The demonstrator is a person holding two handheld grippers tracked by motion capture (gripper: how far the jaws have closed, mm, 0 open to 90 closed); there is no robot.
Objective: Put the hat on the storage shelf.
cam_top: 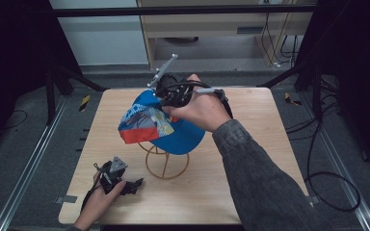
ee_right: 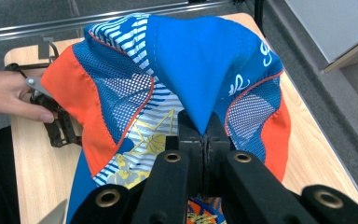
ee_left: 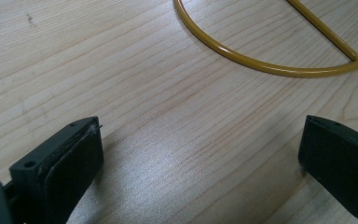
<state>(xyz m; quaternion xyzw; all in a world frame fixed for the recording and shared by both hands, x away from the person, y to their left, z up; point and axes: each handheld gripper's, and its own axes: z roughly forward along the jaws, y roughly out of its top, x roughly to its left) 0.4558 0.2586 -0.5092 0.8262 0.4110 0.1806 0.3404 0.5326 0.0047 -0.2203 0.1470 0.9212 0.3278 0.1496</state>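
My right claw (ee_right: 204, 140) is pinched tight on a fold of the blue and orange cap (cam_top: 161, 122), holding it over the yellow wire stand (cam_top: 166, 163) near the middle of the bench (cam_top: 250, 192). The stand sits directly beneath the cap, so lowering looks like the move. My left claw (ee_left: 200, 154) rests wide open and empty by the bench's near left corner.
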